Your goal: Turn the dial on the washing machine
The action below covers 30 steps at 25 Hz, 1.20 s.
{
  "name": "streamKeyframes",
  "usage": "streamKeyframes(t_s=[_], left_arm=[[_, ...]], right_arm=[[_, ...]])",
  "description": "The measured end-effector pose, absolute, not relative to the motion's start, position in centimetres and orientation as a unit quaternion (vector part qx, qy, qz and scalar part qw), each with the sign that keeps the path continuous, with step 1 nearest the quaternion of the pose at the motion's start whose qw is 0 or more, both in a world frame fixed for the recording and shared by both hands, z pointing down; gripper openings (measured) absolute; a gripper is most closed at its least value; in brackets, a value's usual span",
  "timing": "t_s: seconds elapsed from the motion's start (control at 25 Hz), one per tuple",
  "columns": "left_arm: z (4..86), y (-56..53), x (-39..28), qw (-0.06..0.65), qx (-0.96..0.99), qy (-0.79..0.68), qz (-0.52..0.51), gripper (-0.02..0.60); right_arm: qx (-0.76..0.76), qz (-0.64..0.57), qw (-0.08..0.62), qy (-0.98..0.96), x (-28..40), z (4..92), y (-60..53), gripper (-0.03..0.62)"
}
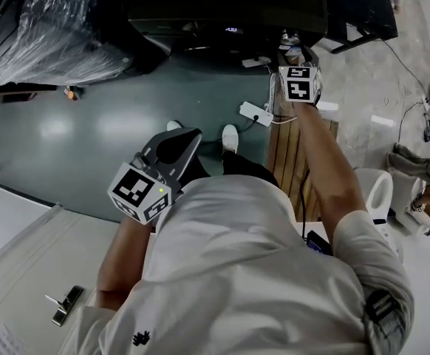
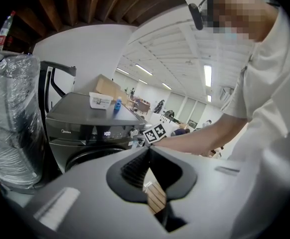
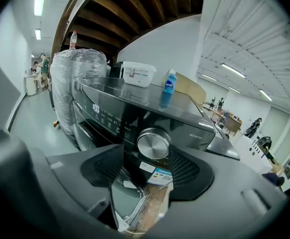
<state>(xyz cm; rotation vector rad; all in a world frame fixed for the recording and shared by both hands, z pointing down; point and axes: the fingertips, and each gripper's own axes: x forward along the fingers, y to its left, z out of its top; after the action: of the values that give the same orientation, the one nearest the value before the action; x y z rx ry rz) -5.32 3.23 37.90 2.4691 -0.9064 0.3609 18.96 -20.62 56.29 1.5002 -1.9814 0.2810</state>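
Two grippers in play: the right gripper [image 3: 150,157] has its jaws spread wide, and the silver dial [image 3: 153,143] on the dark washing machine [image 3: 105,101] front panel shows right in the gap, neither pad on it. Further back, the left gripper [image 2: 148,152] hangs with jaws pressed together on nothing.

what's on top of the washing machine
On the washing machine stand a white lidded tub and a small blue bottle. A cardboard box shows behind them; its base is covered, so whether it rests on the machine cannot be seen.
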Motion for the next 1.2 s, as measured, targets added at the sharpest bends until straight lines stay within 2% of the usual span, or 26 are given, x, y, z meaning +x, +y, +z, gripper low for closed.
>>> streamKeyframes(t_s=[0.6, 1.2], left_arm=[[38.6, 2.9, -5.4, 0.249, 0.895, -0.342, 0.142, 0.055], [38.6, 1.7, -4.3, 0.249, 0.900, -0.322, 0.153, 0.055]], right_arm=[[0.605, 0.138, 0.296, -0.726, 19.7, 57.2, -23.7, 0.261], [0.623, 0.239, 0.177, -0.723, 20.5, 56.7, -23.6, 0.261]])
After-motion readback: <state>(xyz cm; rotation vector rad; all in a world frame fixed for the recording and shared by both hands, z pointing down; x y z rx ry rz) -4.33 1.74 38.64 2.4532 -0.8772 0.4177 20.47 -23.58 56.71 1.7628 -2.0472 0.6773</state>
